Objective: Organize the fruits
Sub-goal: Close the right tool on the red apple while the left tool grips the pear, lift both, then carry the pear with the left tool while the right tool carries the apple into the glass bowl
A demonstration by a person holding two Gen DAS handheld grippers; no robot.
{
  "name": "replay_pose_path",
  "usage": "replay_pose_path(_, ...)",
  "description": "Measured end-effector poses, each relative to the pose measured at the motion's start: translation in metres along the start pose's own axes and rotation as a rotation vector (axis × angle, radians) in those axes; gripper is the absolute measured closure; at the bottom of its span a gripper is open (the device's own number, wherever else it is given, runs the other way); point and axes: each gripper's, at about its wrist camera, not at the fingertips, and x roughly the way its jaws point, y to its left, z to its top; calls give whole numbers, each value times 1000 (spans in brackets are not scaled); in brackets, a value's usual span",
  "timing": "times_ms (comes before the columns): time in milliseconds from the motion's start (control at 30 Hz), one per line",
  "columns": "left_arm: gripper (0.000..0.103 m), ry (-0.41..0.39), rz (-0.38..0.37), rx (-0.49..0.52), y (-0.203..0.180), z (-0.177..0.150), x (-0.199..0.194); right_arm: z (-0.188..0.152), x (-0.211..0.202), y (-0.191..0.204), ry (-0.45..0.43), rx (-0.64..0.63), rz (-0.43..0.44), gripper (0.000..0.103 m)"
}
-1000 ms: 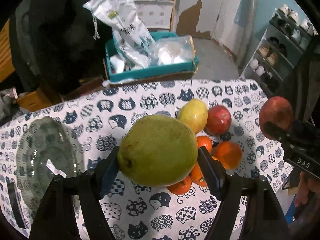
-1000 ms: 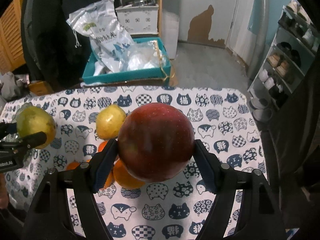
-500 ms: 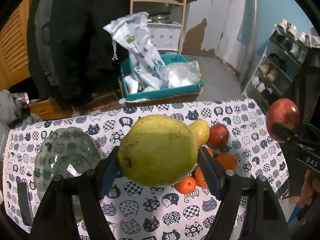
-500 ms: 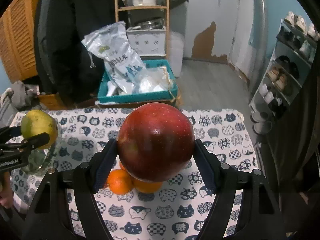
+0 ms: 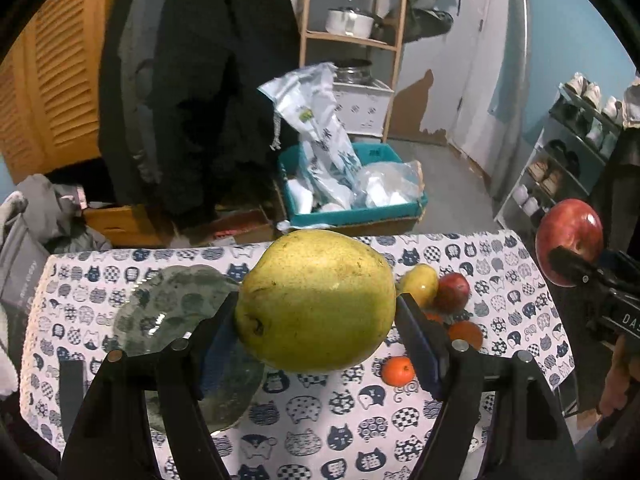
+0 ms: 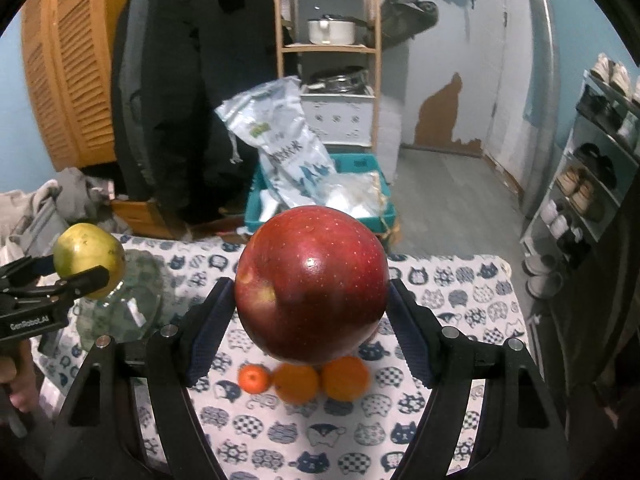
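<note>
The left gripper (image 5: 318, 320) is clamping a green pear (image 5: 316, 300) from both sides, with its long axis lying across the fingers and its stem end pointing left. The right gripper (image 6: 310, 312) is gripping a red apple (image 6: 312, 284). The glass plate (image 5: 160, 308) is lying below and left of the pear, so the left hand is nearer to it. The oranges (image 6: 302, 382) are resting on the tablecloth (image 6: 460, 304).

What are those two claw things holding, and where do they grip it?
Left gripper: green pear, jaws on its sides. Right gripper: red apple, likewise.
</note>
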Motion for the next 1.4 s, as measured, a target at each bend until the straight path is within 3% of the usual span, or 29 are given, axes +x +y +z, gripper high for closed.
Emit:
replay_pose_path(800, 25, -13, 154, -143, 112, -24, -20, 29, 51, 132, 36, -107, 203, 27)
replay_pose_path(1133, 25, 38, 204, -206, 159, -43, -5, 30, 84, 191, 88, -154, 271, 27)
replay_pose_path(1400, 25, 112, 223, -267, 190, -60, 30, 14, 127, 229, 168, -185, 291, 27)
